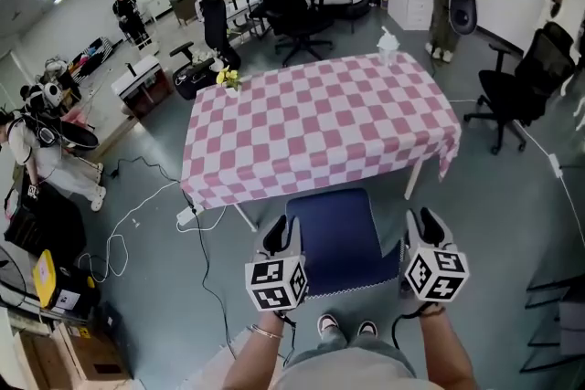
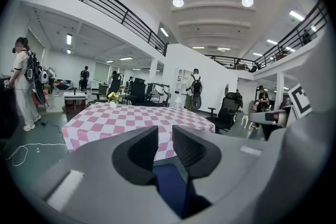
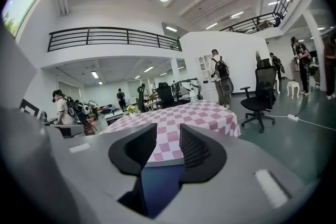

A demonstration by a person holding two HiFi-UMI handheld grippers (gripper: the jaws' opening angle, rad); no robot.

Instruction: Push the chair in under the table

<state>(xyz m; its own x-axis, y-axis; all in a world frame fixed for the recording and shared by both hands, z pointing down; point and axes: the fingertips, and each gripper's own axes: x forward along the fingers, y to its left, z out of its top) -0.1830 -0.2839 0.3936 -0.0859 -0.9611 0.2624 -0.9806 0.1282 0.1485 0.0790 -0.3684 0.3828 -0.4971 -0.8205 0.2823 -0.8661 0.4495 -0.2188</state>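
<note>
Both my forearms reach forward from the bottom of the head view, level and side by side. The left gripper (image 1: 280, 231) is at the left edge of the blue chair (image 1: 335, 237) and the right gripper (image 1: 426, 226) at its right edge. Each pair of jaws stands nearly together, clamped on the backrest, with blue filling the narrow gap. The chair sits lower centre, just below the near edge of the pink-checked table (image 1: 315, 119). Each cube (image 1: 276, 284) carries black-and-white square markers.
</note>
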